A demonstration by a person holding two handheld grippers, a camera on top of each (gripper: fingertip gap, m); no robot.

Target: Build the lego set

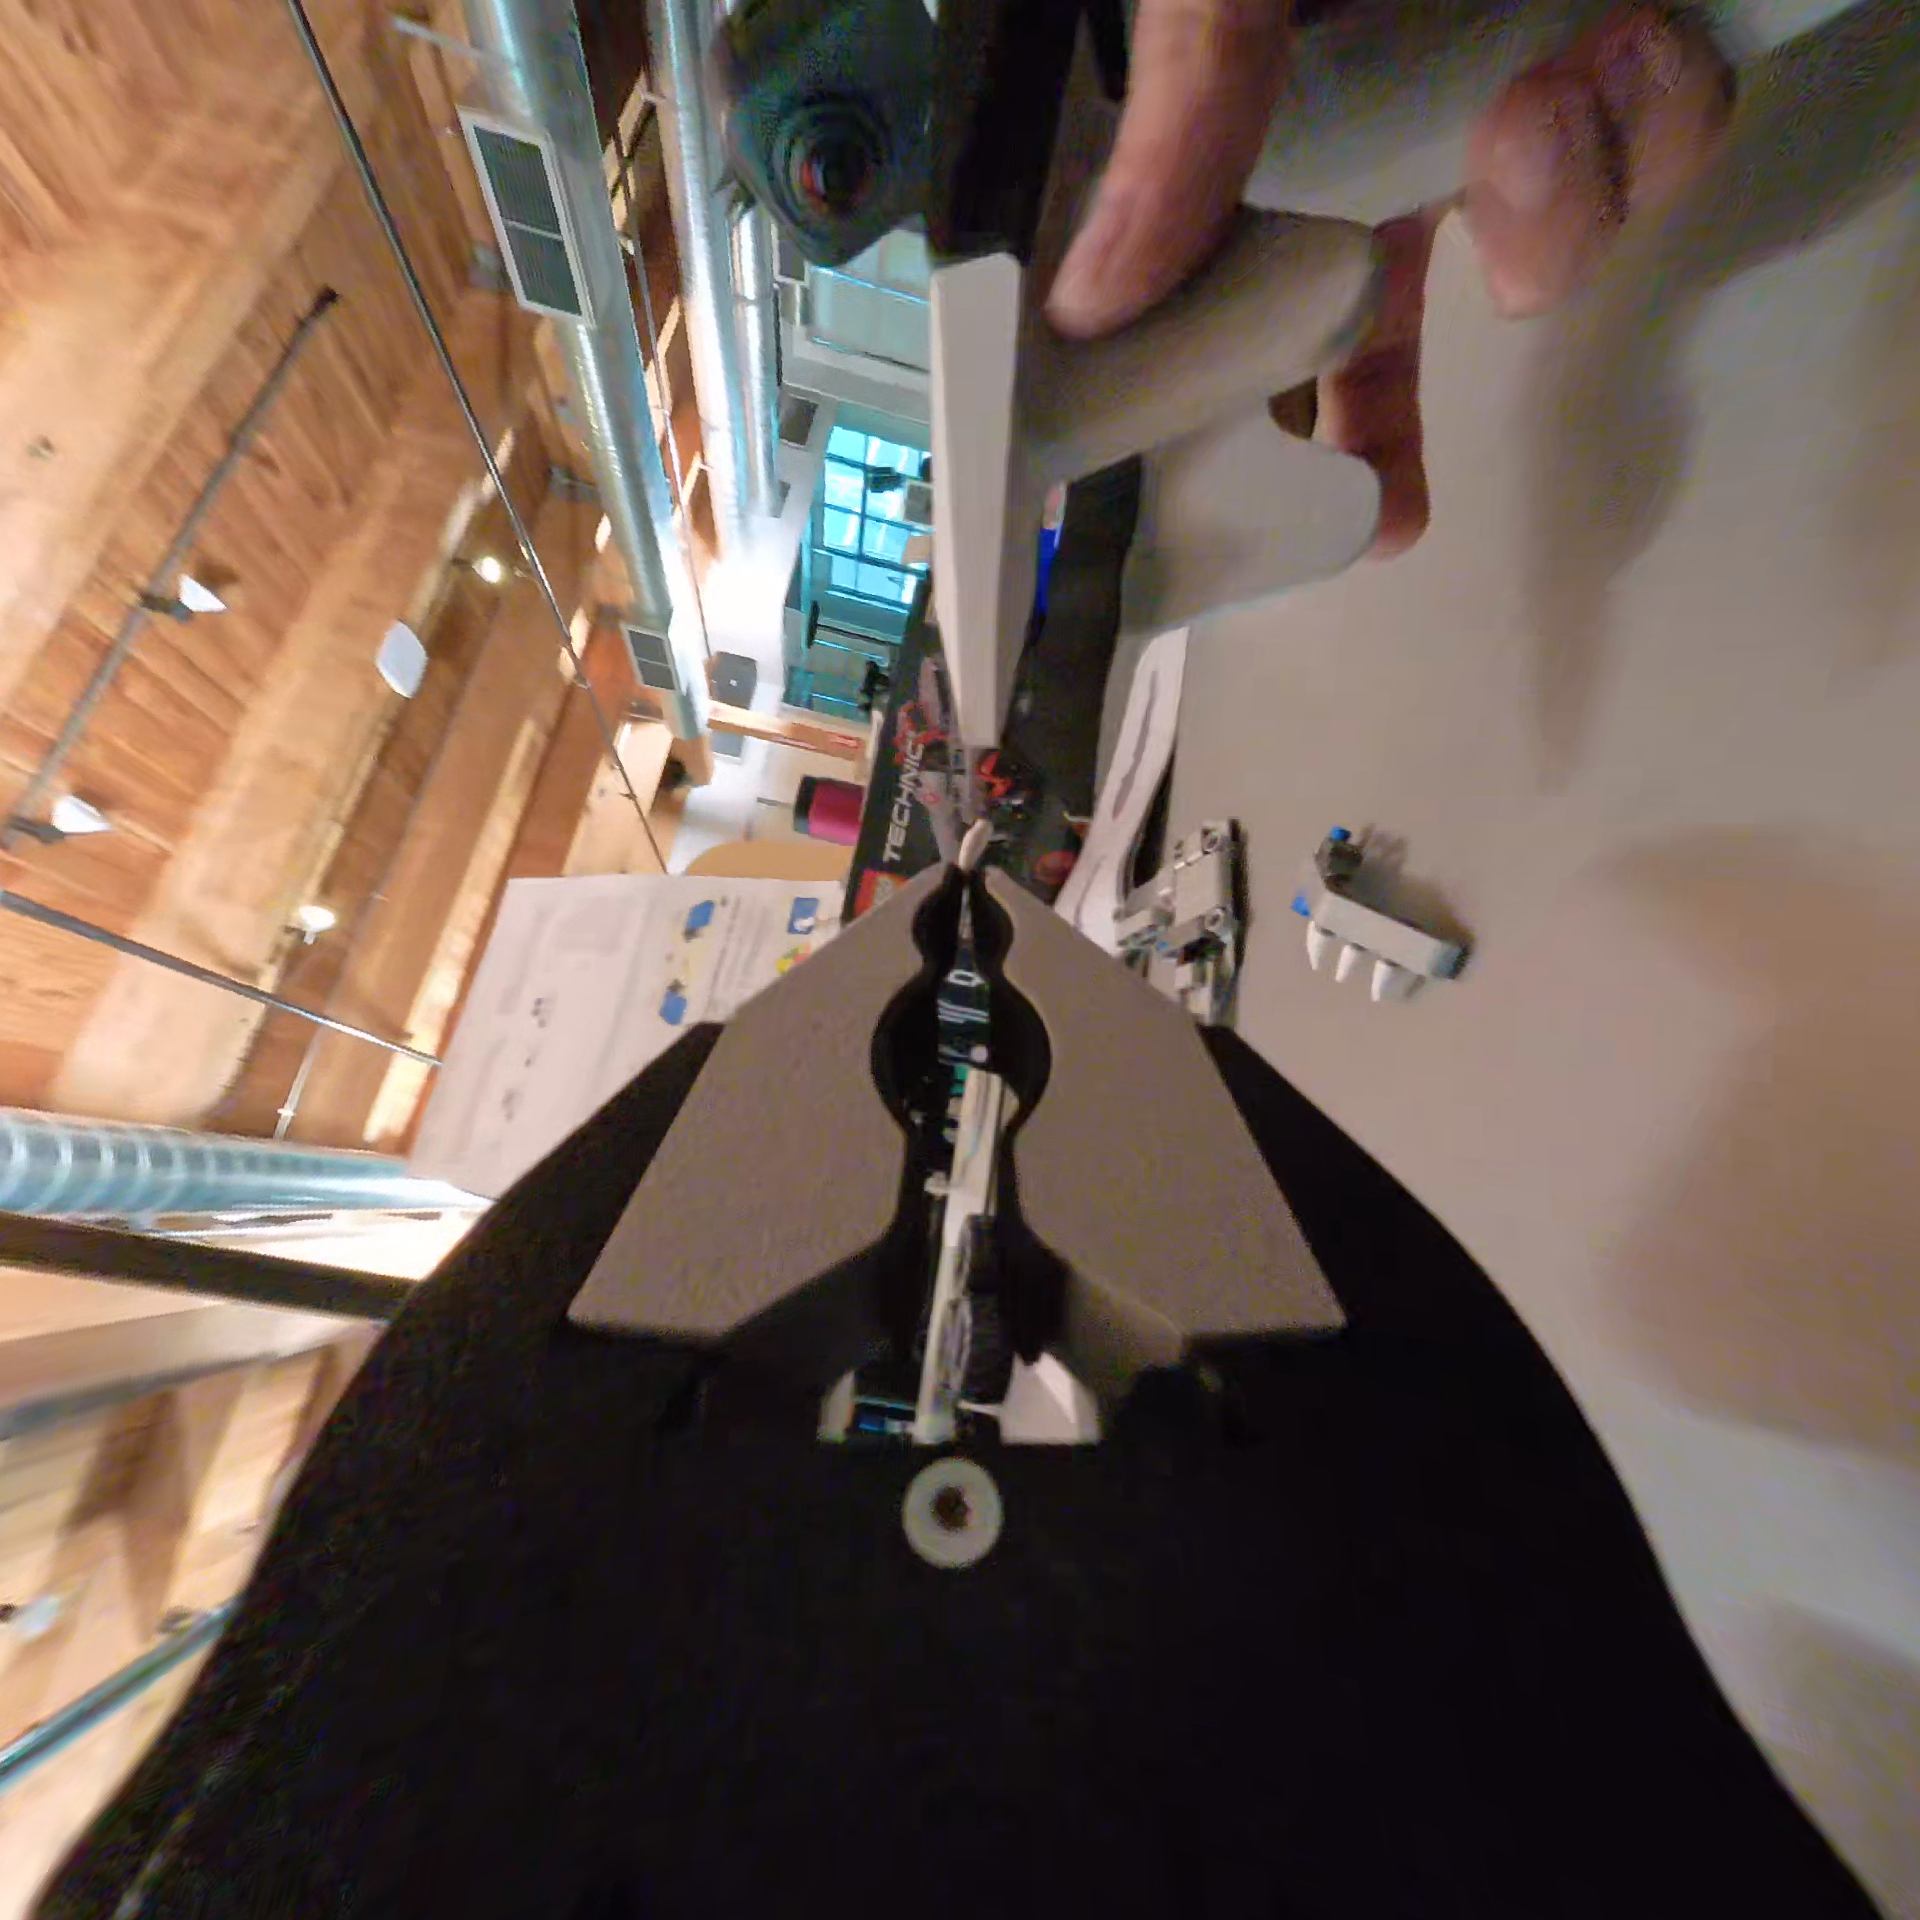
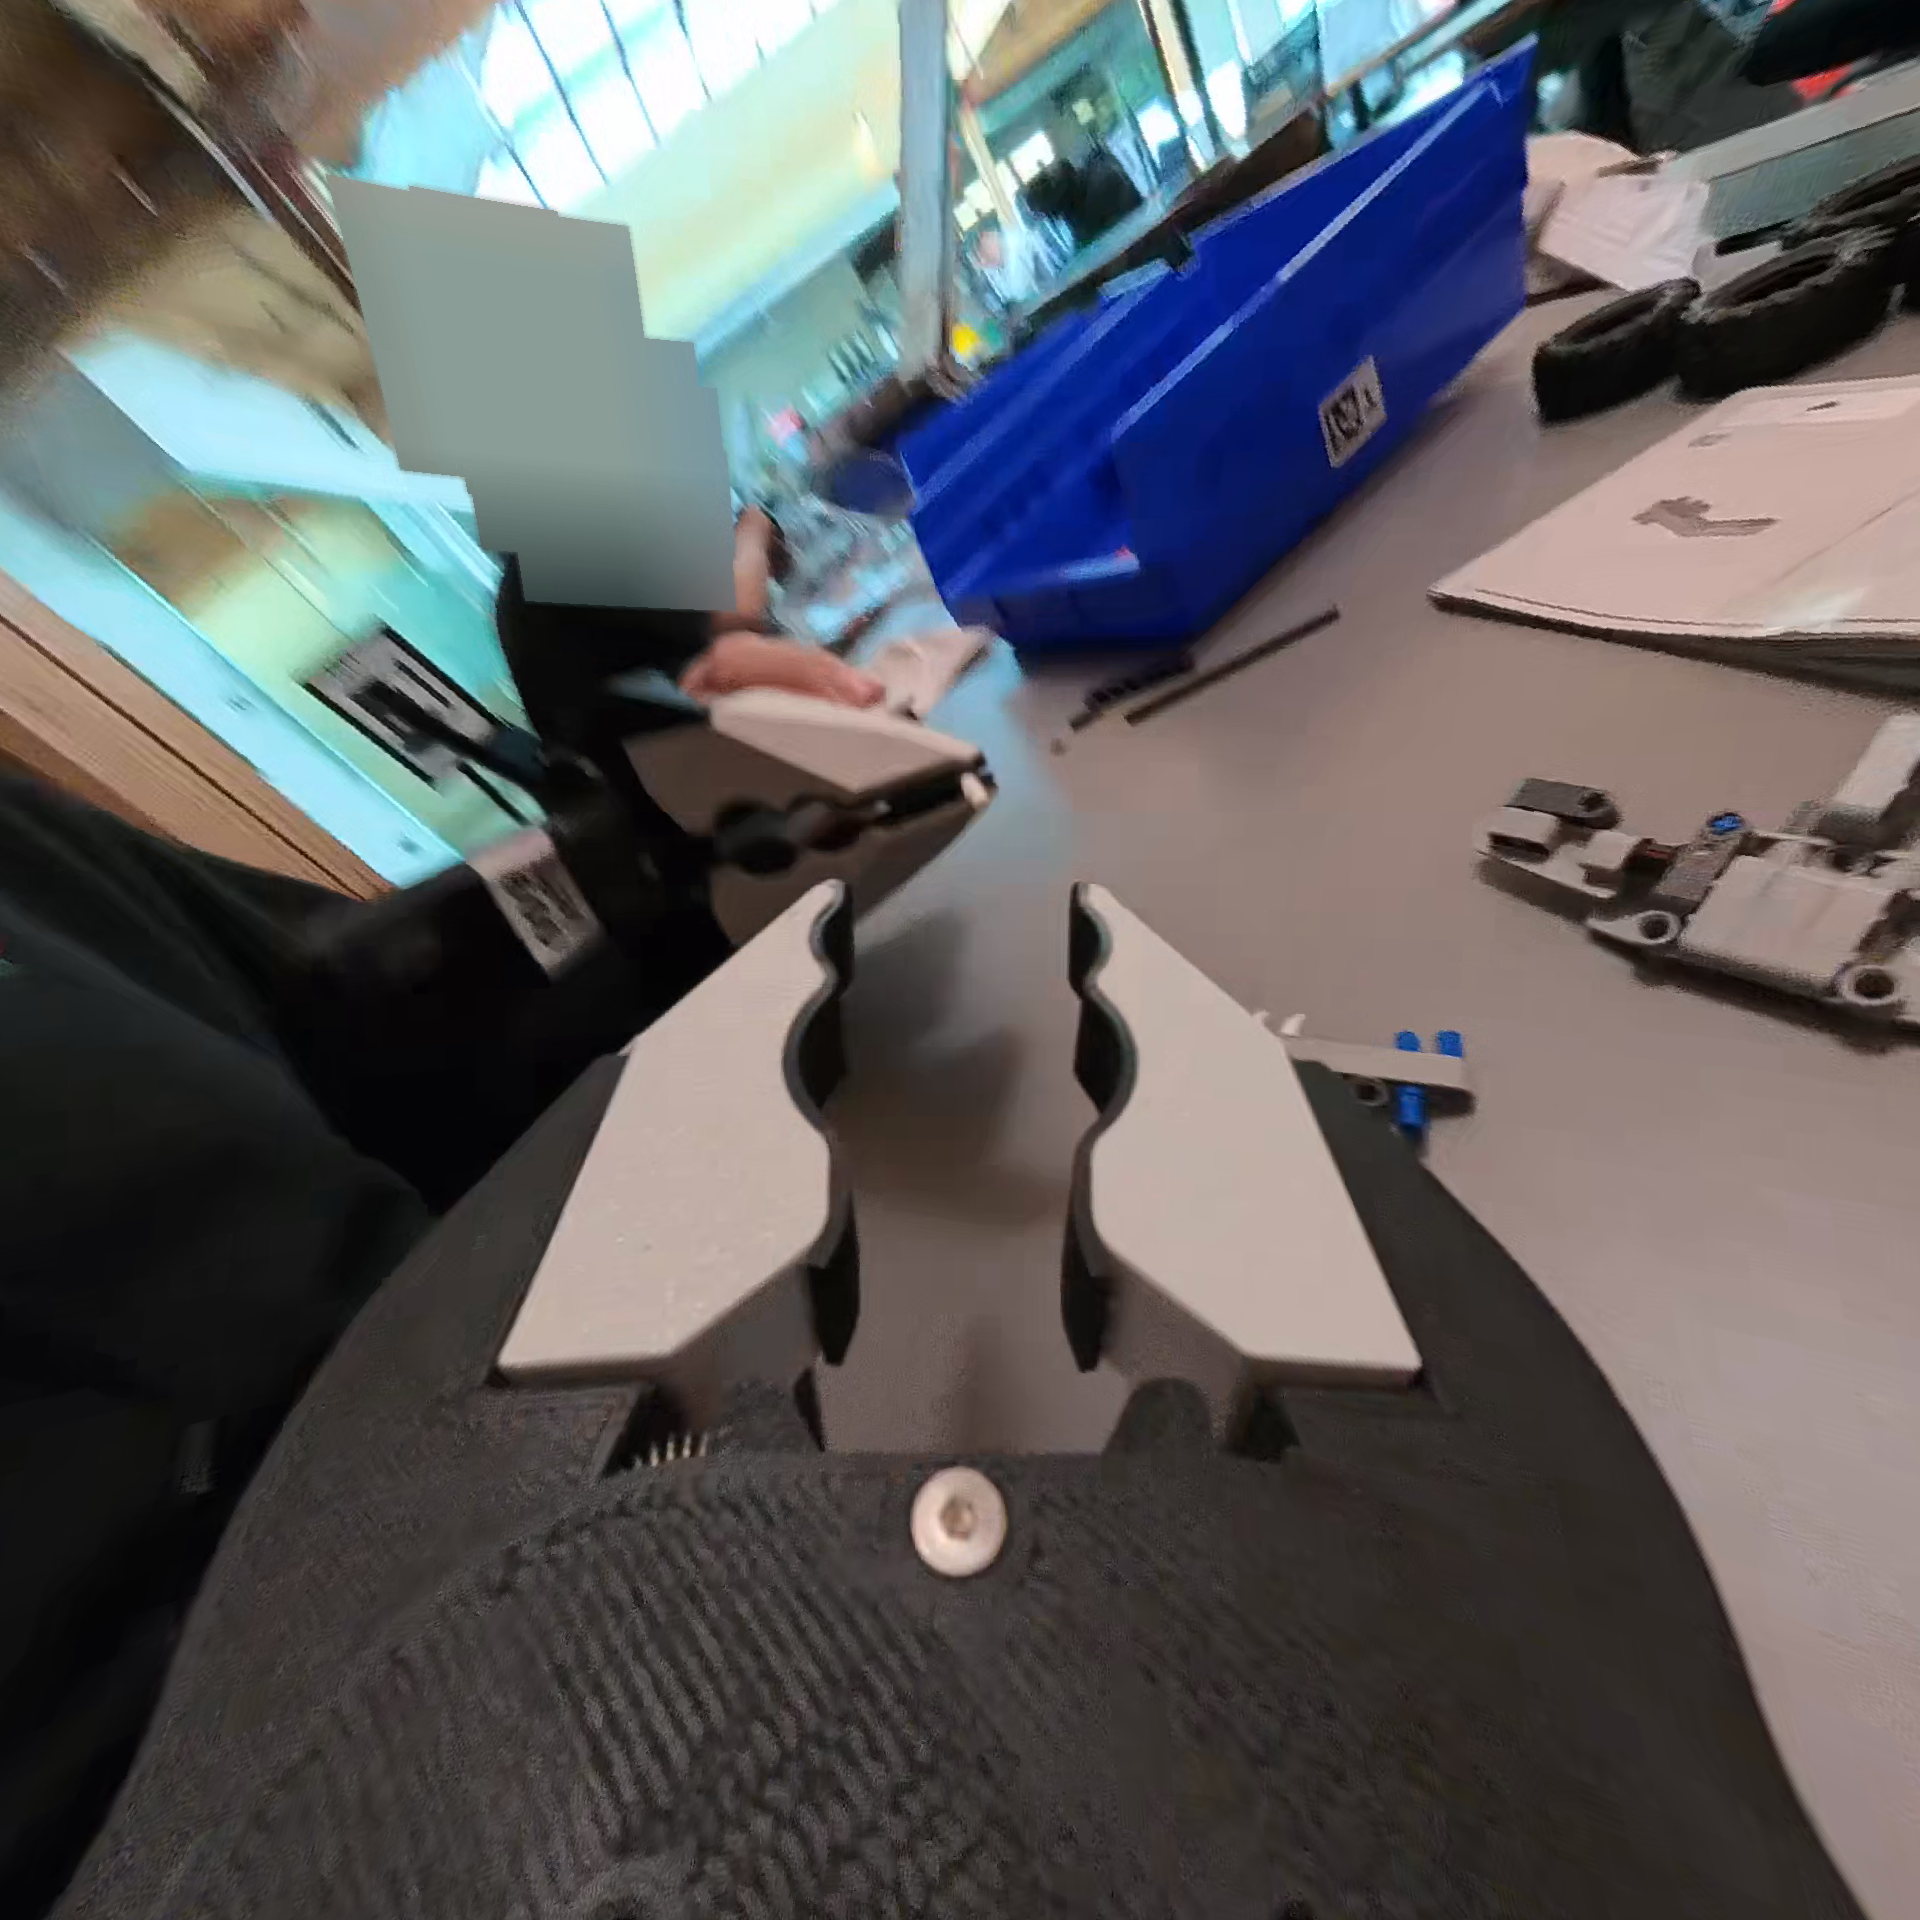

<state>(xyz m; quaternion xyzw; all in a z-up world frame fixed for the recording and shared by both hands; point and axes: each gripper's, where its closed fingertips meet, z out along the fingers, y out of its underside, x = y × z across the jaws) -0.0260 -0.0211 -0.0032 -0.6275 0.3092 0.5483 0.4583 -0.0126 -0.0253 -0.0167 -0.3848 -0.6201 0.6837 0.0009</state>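
Left wrist view: left gripper [image 1: 966, 883] seen clamped on small white lego piece [image 1: 975, 840], tip protruding past fingertips. Grey lego assembly [image 1: 1184, 925] and small grey block with white teeth [image 1: 1377, 935] laid on table [image 1: 1558, 1143].

Right wrist view: right gripper [image 2: 961, 914] held with fingers apart, nothing gripped. Small grey block [image 2: 1361, 1060] seen just beside right finger; blue bin [image 2: 1195, 436] set beyond.

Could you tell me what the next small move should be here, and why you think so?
Probably bring the left gripper over to the small grey beam with blue pins and line up the small white piece it pinches. The right gripper hangs open and empty above the grey table, so it looks free to steady that beam.
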